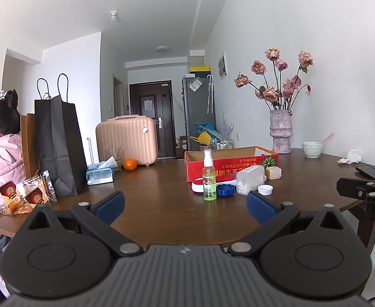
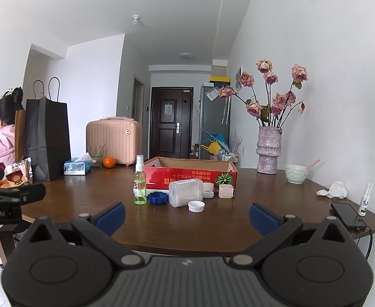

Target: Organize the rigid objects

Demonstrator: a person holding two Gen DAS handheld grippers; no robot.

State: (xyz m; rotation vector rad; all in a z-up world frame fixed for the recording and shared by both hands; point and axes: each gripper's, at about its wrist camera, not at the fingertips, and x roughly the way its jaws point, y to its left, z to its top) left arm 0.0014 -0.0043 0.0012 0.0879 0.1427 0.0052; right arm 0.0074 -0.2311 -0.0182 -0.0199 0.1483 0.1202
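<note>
Left wrist view is showing a big brown table (image 1: 161, 204) sitting in a room with white walls. On it, a red box (image 1: 228, 165) is standing open at the top, and nothing can be seen inside it from here. The small hard things are waiting on the table just in front of the box. A clear tub (image 1: 248, 180) is lying on its side, touching or almost touching the box. A green spray bottle (image 1: 209, 179) is standing up straight, nearest to the tongs. A red and white case (image 1: 213, 180) is lying behind the bottle, and a blue lid (image 1: 224, 190) is lying beside it. A white cap (image 1: 265, 189) is resting just by the tub, and a small tan block (image 1: 273, 172) is sitting against the box.

Left gripper (image 1: 184, 206) is hanging low over the near edge of the table with its blue fingers spread wide, holding nothing. Right gripper (image 2: 187, 216) is doing the same, wide apart and bare, pointing at the tub and the white cap.

Tidying looks like it is only just beginning, since every little thing is lying outside the box. Next, one gripper probably needs to be reaching forward, closing gently around the spray bottle's middle so it is not tipping over, and lifting it into the box.
</note>
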